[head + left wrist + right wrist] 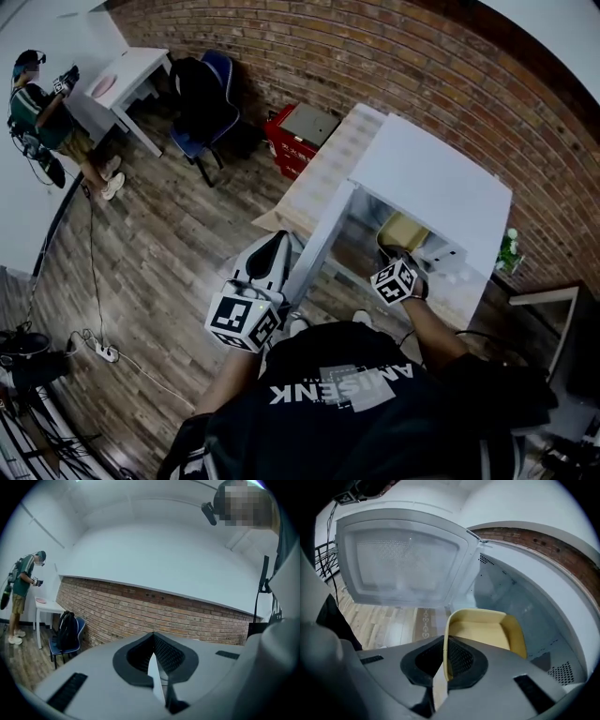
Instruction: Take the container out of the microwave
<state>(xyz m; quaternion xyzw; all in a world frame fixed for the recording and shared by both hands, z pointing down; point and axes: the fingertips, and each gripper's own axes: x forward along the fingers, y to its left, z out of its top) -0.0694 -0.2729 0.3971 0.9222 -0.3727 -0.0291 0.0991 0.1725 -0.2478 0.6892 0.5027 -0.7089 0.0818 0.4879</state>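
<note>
Right tool (442,660) clamps yellow container (483,632) — microwave (522,599) open.

Head view: microwave (441,183) is set ctr-right on the tabletop (323,178), its door (319,248) swung out toward lower ctr. Container (401,230) is seen inside the cavity, its near rim pinched in the right tool (444,641) just below it. Left tool (153,639) is placed left of the door, jaws together, nothing between. A box (300,131) is found off the tabletop's upper-left edge. Farther left is a chair (222,67) w/ a backpack (192,89) on it. A person (42,112) is seen top-left beside a 2nd tabletop (131,66).
</note>
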